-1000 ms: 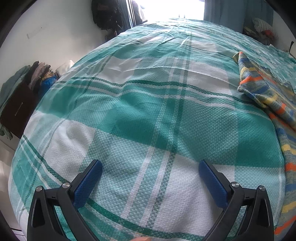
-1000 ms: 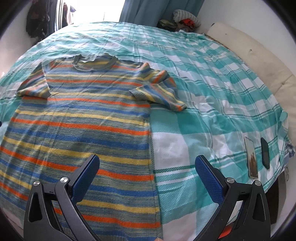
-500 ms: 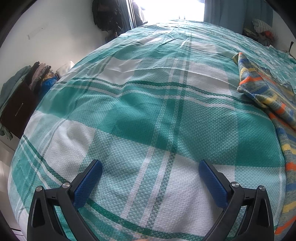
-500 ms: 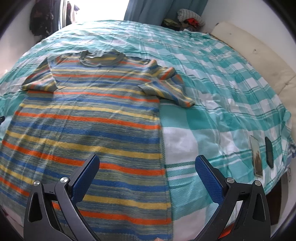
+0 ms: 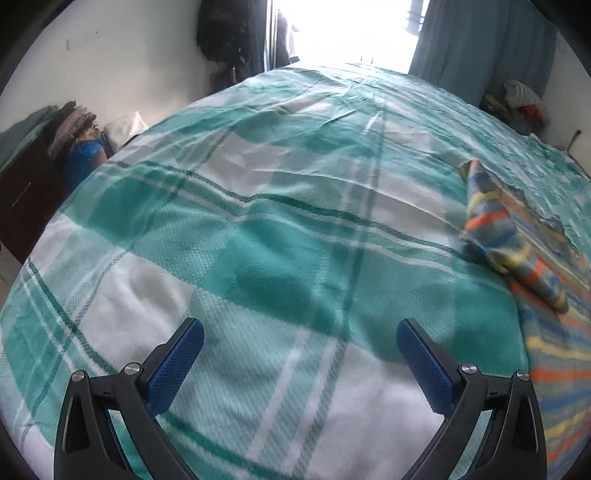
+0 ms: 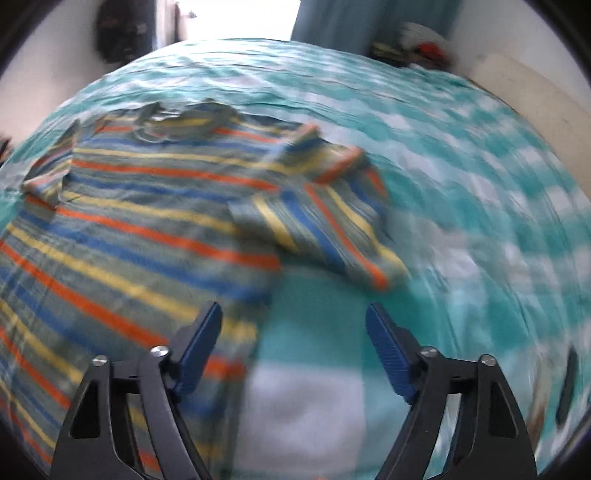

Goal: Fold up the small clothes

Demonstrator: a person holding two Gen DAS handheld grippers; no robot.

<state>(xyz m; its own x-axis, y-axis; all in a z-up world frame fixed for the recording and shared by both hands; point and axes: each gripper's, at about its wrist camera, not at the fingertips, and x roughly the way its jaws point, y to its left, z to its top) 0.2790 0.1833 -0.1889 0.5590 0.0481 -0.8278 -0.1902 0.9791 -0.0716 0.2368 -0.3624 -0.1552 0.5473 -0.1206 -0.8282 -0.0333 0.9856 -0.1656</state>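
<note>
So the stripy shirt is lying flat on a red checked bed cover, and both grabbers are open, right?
Nearly. The bed cover is green and white, not red, as the right wrist view shows. The stripy shirt does lie flat on it, and the left gripper and right gripper hold nothing.

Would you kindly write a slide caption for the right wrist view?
Right gripper, fingers closing on nothing, above the striped T-shirt's side edge on the plaid bedspread.

Daylit, fisheye-bent views
Window (image 5: 343, 29) glare blown white; right wrist view smeared by motion blur; dark corners
</note>
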